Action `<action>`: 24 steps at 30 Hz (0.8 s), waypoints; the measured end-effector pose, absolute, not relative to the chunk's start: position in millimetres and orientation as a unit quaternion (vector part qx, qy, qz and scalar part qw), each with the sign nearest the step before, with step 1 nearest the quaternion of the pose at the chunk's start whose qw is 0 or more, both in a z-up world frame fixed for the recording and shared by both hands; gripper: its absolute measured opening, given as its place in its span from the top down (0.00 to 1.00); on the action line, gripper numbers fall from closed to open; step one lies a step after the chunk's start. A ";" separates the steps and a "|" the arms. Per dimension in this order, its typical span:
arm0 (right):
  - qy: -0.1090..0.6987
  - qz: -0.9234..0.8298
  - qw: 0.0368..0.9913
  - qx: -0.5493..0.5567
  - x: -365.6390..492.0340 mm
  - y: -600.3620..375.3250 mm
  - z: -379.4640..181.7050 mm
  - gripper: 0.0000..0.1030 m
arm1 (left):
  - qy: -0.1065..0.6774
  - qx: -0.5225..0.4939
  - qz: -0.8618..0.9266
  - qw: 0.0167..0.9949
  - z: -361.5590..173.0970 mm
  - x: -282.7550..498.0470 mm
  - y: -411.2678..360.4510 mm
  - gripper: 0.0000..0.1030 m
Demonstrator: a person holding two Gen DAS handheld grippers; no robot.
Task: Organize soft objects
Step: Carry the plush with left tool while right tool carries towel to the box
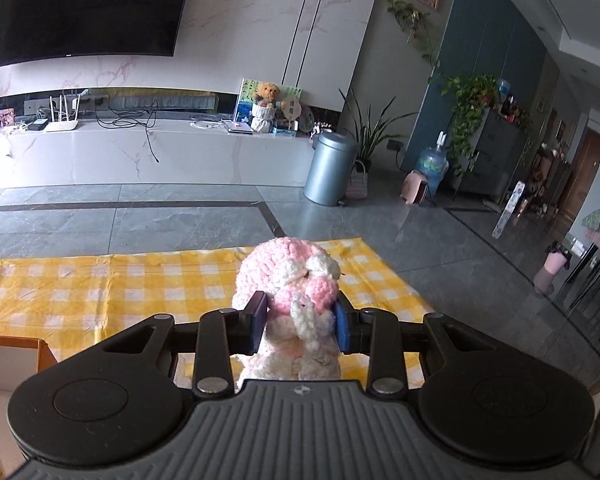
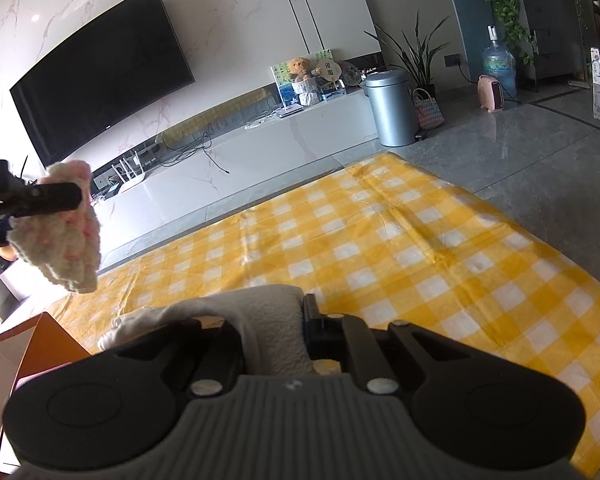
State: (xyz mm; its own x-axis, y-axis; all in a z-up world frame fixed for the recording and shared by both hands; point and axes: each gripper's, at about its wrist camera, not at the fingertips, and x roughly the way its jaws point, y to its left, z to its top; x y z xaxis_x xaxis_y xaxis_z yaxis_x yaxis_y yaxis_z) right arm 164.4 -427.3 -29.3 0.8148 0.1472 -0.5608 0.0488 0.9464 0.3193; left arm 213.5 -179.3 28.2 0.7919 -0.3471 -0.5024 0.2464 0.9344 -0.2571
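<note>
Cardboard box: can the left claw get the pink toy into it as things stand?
Probably yes. The left claw grips the pink toy clear above the cloth, and the box sits open just beside it, with nothing visible between.

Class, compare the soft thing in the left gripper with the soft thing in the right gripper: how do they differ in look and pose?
The crocheted toy is pink and white chunky yarn; the fleece item is plain beige. The crocheted toy hangs in the air above the checked cloth in the left gripper; the fleece item sits low over it in the right gripper. Both are gripped.
</note>
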 end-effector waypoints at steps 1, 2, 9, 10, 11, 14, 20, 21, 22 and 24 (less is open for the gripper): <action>0.300 0.029 0.940 0.162 163.3 -426.3 -27.4 0.94 | 0.276 -0.099 -0.161 0.942 33.1 208.6 -174.0 0.63; 0.296 0.032 0.941 0.163 162.2 -425.2 -25.1 0.94 | 0.272 -0.105 -0.165 0.942 37.1 204.3 -169.1 0.62; 0.249 0.059 0.949 0.185 150.3 -418.4 0.5 0.94 | 0.238 -0.131 -0.176 0.946 58.0 177.2 -139.3 0.62; 0.245 0.065 0.949 0.185 148.1 -415.9 3.6 0.94 | 0.236 -0.135 -0.175 0.946 60.6 173.1 -134.6 0.62; 0.240 0.074 0.950 0.184 146.1 -412.1 7.3 0.94 | 0.235 -0.137 -0.173 0.947 63.0 169.1 -129.6 0.62; 0.225 0.102 0.953 0.176 138.7 -397.3 19.8 0.94 | 0.226 -0.138 -0.158 0.951 69.0 149.9 -109.0 0.62; 0.193 0.172 0.953 0.155 123.4 -354.0 45.4 0.94 | 0.190 -0.123 -0.115 0.967 75.4 113.5 -70.6 0.62; 0.189 0.184 0.953 0.151 121.6 -344.5 49.9 0.94 | 0.191 -0.126 -0.109 0.967 75.4 109.6 -64.3 0.62; 0.188 0.194 0.952 0.147 120.6 -336.5 52.9 0.94 | 0.195 -0.131 -0.106 0.966 75.2 108.4 -56.9 0.62; 0.187 0.208 0.950 0.138 119.1 -315.3 59.7 0.94 | 0.213 -0.153 -0.109 0.959 72.2 107.6 -39.5 0.62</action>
State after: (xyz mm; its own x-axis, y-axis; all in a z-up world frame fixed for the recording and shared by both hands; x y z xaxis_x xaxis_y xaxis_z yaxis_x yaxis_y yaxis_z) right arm 119.1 -315.3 59.7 0.8433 0.4476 -0.2974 -0.3446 0.8750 0.3399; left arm 107.6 -39.5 72.2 0.8853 -0.2750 -0.3750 0.1442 0.9290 -0.3408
